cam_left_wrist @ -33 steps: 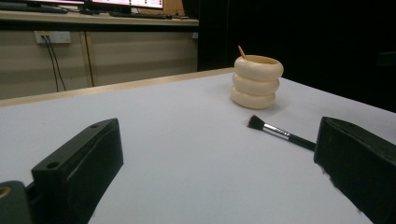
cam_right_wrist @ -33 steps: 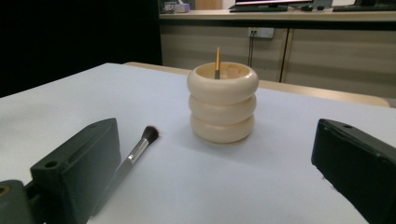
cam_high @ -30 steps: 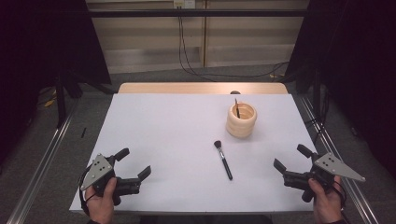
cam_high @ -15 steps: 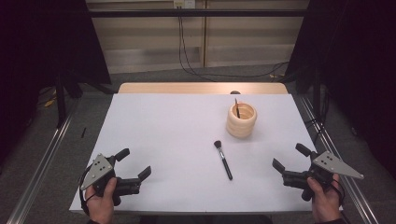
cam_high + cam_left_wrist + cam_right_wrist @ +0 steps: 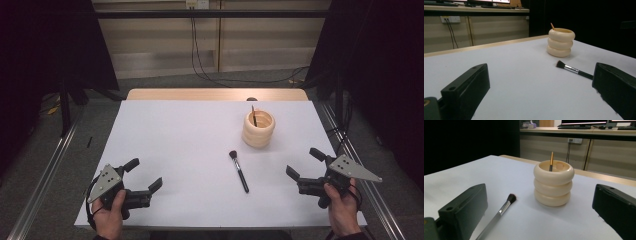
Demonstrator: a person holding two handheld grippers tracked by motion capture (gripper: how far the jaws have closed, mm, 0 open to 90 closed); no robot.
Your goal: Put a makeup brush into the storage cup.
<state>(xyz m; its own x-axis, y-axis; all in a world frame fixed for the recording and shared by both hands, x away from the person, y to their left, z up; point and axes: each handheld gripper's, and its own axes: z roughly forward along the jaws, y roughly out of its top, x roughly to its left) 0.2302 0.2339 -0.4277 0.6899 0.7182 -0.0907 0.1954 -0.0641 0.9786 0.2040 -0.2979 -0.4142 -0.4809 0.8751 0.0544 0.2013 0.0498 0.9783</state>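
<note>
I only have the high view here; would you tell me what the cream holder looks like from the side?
Observer: The holder is three stacked rounded rings, standing upright.
Operator: Thank you. What is the stick inside it?
Observer: A thin handle, golden above and dark lower down, leaning on the rim.
Operator: And the loose brush's bristles?
Observer: The brush has a short, dark tuft held by a silver ferrule, and lies flat on the white table.
</note>
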